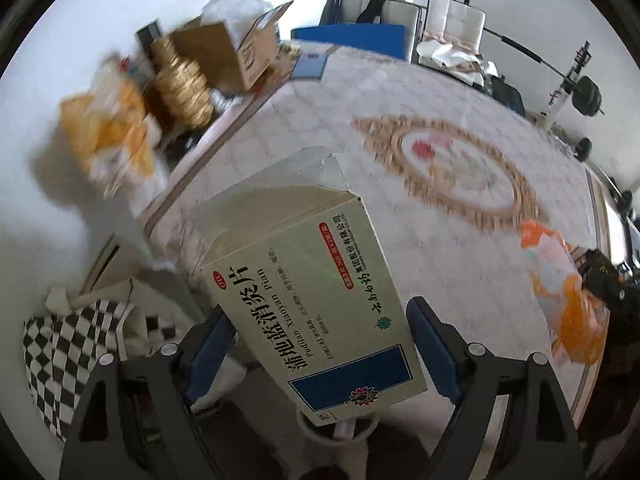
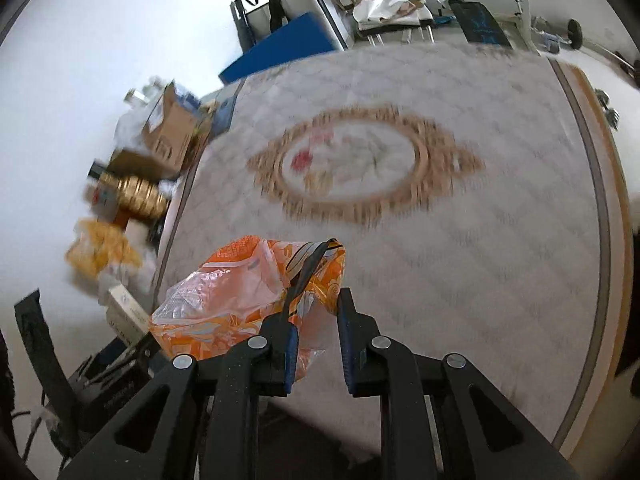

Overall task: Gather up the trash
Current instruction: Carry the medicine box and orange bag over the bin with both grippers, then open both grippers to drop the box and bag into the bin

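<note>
My left gripper is shut on a pale green medicine box with a blue panel and Chinese print; the box sticks out forward, its far flap open, above the mattress edge. My right gripper holds an orange-and-clear plastic bag; the bag hangs over the left finger and bulges to the left, with a gap still showing between the fingers. The same bag shows at the right of the left wrist view.
A white quilted mattress with a beige oval pattern fills both views. Left of it lie cardboard boxes, a gold ribbed object, a yellow bag and a checkered cloth. Chairs and weights stand at the back.
</note>
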A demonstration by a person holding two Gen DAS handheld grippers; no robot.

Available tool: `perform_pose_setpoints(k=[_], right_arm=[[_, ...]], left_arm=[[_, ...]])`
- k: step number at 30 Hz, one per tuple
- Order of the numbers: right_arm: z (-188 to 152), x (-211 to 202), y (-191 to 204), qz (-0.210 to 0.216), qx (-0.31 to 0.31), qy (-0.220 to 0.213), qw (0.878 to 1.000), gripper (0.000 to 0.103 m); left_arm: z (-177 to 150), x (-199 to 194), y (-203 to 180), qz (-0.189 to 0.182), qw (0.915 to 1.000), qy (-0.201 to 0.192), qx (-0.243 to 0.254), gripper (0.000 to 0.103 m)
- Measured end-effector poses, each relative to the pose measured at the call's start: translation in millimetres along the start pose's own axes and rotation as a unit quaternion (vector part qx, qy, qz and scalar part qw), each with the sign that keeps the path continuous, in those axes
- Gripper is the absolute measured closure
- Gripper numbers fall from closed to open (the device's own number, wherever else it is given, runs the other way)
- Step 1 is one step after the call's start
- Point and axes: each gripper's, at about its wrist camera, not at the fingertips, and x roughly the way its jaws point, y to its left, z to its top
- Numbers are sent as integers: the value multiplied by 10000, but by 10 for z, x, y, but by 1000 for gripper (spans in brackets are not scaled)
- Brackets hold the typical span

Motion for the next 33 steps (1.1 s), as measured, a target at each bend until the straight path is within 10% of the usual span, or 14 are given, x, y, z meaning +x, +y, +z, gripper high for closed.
perform_pose_setpoints(k=[7,14,23,28,31,33], right_arm=[[-1656,262,43,-412,12,921,9949,84],[-2852,1285,-499,-1076,324,1828,9767,84],[-3473,3115,-1327,-1675,452,1759,9690,84],[-3539,3910,-1614,-1686,551,1834,9669,83],[-3605,4223,-1739,-1319,720,2058,9670,74],[-3644,4263,-1752,-1177,716,2120,9675,41]], left_arm=[[-1147,232,463,-255,9959,868,5,19],[-2077,1421,665,-688,9760,2046,-301,19],[-2947,3663,616,-1670,9298,3185,-779,18],[-3127,4380,582,-1816,9179,3411,-902,7],[-3215,4442,642,-1737,9189,3390,-1030,5],[-3259,4380,715,-1612,9220,3352,-1073,5]])
